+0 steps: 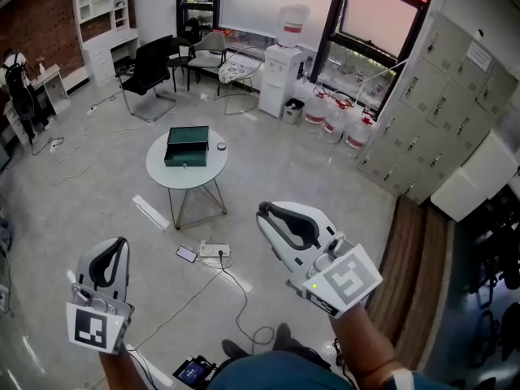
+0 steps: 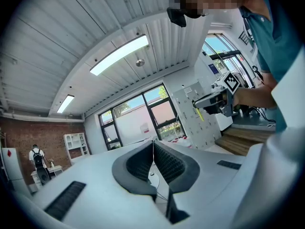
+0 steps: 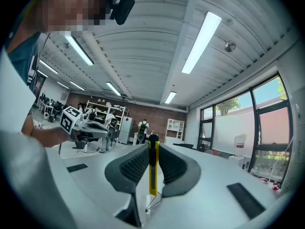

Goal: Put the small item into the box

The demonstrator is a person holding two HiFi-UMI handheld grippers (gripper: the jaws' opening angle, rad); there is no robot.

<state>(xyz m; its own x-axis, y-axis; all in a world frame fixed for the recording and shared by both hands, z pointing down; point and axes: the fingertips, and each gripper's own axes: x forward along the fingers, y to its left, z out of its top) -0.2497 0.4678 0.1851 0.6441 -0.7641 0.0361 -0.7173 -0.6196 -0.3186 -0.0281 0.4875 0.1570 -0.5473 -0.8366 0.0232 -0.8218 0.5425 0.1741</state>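
While the slim yellow-and-black plastic utility knife sits clamped between the right gripper's ribbed jaws, the carrying step looks to be in hand. The knife's long axis runs crosswise to the jaws, black end above them, yellow end hanging below. The left gripper is empty, jaws pressed together. The dark green rectangular box, apparently closed on a round white table, lies well ahead of both grippers. The next move likely calls for an approach, then opening the lid.
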